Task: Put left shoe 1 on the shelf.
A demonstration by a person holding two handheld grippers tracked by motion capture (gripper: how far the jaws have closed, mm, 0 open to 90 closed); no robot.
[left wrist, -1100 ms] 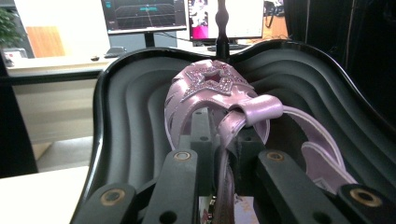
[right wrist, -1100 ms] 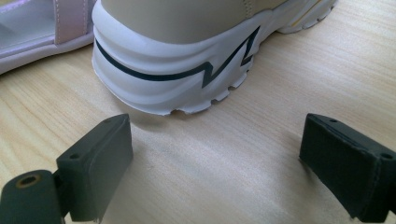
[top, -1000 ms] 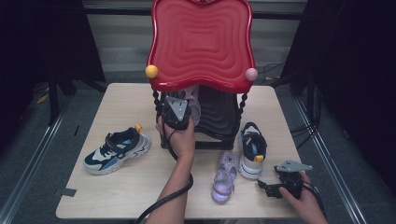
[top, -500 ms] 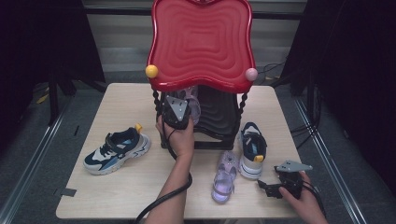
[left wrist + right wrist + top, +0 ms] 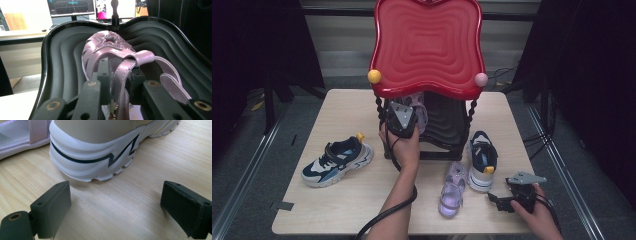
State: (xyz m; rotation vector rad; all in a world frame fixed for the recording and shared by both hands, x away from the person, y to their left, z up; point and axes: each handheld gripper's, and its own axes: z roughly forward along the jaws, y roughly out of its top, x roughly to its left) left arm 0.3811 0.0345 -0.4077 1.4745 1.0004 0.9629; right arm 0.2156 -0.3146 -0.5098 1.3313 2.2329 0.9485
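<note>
While the purple sandal's [image 5: 117, 53] strap is flanked by the left claw [image 5: 120, 75], whose jaws have just been opening slightly, the right claw [image 5: 117, 207] is held wide apart, empty, on the table [image 5: 140, 182].

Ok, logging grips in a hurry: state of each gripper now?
Left gripper: jaws just been opening, strap of the purple sandal between them.
Right gripper: open, empty, near the white-soled sneaker.

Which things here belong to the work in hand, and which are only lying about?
In the work: purple sandal; black shelf under it; probably the second purple sandal on the table.
Lying about: left sneaker; right sneaker; red top shelf.
</note>
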